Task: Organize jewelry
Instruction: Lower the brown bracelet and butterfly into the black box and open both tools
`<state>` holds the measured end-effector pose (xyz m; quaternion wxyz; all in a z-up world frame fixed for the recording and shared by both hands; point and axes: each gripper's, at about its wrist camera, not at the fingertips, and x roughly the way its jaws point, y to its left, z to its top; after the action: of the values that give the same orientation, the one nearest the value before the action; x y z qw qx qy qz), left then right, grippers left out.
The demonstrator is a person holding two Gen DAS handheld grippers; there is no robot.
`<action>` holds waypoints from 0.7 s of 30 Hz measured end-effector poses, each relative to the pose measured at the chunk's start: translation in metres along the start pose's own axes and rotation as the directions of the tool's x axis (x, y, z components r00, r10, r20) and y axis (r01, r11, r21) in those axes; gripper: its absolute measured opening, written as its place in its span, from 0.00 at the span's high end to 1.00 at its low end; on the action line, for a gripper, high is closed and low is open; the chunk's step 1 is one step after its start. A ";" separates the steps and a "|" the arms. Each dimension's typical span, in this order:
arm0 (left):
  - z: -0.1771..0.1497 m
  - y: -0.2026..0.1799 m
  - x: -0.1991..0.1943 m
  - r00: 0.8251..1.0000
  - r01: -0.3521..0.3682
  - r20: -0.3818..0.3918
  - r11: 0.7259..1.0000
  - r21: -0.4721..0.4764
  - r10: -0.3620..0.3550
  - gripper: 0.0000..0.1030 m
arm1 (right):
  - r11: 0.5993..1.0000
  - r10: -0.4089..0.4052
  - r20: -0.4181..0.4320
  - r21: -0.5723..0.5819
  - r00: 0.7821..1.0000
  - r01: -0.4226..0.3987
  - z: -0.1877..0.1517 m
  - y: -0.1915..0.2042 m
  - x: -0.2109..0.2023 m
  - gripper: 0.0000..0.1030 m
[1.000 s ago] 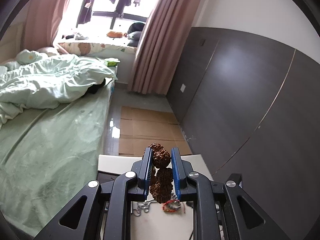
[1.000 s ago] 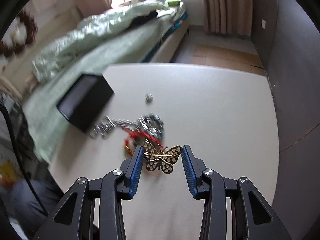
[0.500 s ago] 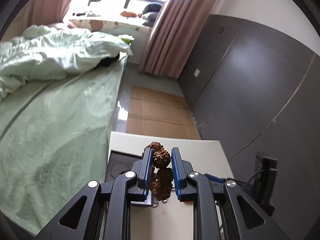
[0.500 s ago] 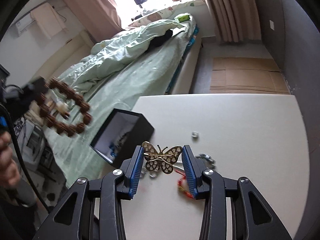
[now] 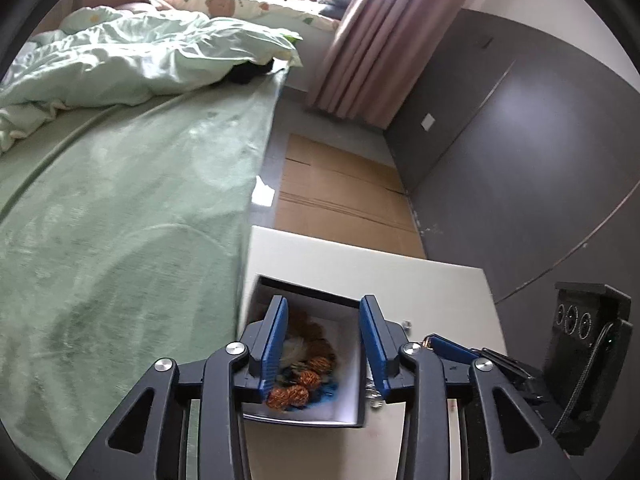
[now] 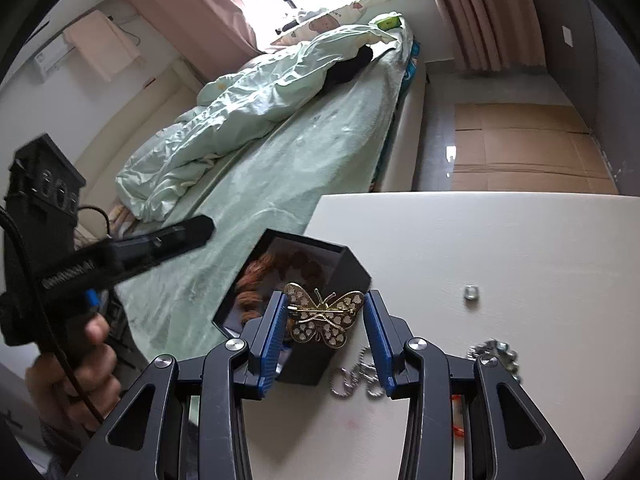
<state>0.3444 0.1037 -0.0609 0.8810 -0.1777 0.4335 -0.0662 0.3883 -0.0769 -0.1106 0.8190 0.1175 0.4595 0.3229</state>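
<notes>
Bedside white table point(image 6: 520, 248), black box point(image 6: 348, 268) at its left edge holding knobbly brown bead bracelet point(image 5: 298, 386), left gripper point(image 5: 324, 344) just opened above it, right gripper point(image 6: 326, 336) clenched on gold filigree butterfly brooch point(image 6: 324, 314).

Left gripper point(image 5: 323, 340) angled down, jaws just parted and empty; right gripper point(image 6: 326, 336) jaws clamped.

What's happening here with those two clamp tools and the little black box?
A person is sorting jewelry with a handheld gripper in each hand. The left gripper has just opened over the black box; the brown bead bracelet now lies inside. The right gripper holds a gold butterfly brooch near the box. A silver chain waits on the white table.
</notes>
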 end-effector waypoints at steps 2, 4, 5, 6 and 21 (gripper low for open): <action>0.001 0.008 -0.004 1.000 -0.015 0.003 1.000 -0.006 0.015 0.61 | 1.000 0.012 -0.006 0.004 1.000 -0.012 0.002 0.004 0.006 0.61; 0.001 0.015 -0.009 1.000 -0.027 0.005 1.000 -0.011 0.027 0.61 | 1.000 0.021 -0.011 -0.002 1.000 -0.021 0.002 0.009 0.011 0.61; 0.001 0.018 -0.012 0.999 -0.032 0.007 0.999 -0.013 0.032 0.61 | 1.000 0.025 -0.013 -0.004 1.000 -0.025 0.002 0.012 0.014 0.61; 0.000 0.022 -0.015 0.999 -0.037 0.011 0.999 -0.013 0.037 0.61 | 0.999 0.032 -0.016 -0.007 0.999 -0.032 0.002 0.016 0.018 0.61; -0.010 0.026 -0.028 0.997 -0.064 0.037 0.998 0.002 0.064 0.19 | 0.998 0.001 -0.006 0.064 1.000 -0.001 0.012 0.017 0.020 0.28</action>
<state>0.3184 0.1330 -0.0558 0.8907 -0.1635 0.4226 -0.0354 0.3987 -0.0499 -0.1098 0.8134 0.1430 0.4719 0.3087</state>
